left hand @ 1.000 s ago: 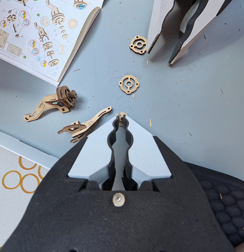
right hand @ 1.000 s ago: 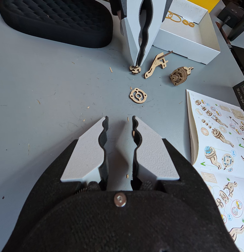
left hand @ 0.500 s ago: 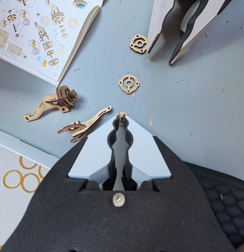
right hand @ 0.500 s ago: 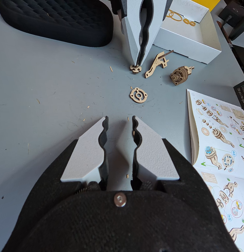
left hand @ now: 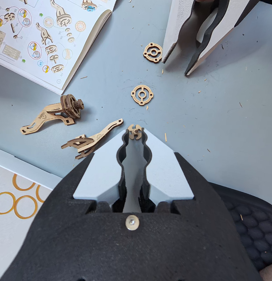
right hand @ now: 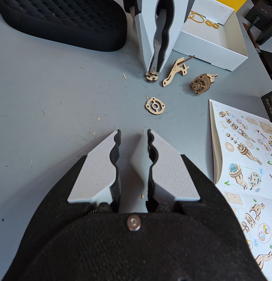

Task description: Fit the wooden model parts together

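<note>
A small slotted wooden disc with a pin (left hand: 134, 133) rests on the grey table between the tips of my left gripper (left hand: 135, 130). The jaws stand slightly apart on either side of it. The right wrist view shows this disc (right hand: 151, 76) under the left gripper (right hand: 153, 70). My right gripper (right hand: 134, 131) is open and empty, low over the table. In the left wrist view the right gripper (left hand: 175, 68) stands beside one ring disc (left hand: 152, 52). A second ring disc (left hand: 142, 95) lies between the grippers. A flat arm piece (left hand: 92, 140) and an arm with a hub (left hand: 56, 116) lie to the left.
An open instruction booklet (left hand: 48, 38) lies at the far left, and shows at the right in the right wrist view (right hand: 246, 167). A white box holding rubber bands (right hand: 211, 38) and a black cushion (right hand: 63, 22) sit behind the left gripper. Wood splinters dot the table. My right tips are about 15 cm from the flat arm piece (left hand: 92, 140), my left tips only 5 cm. Look for it in the right wrist view (right hand: 178, 64) too.
My left gripper's jaws have opened slightly, and more of the small slotted disc now shows between the tips. The right gripper has barely moved.
</note>
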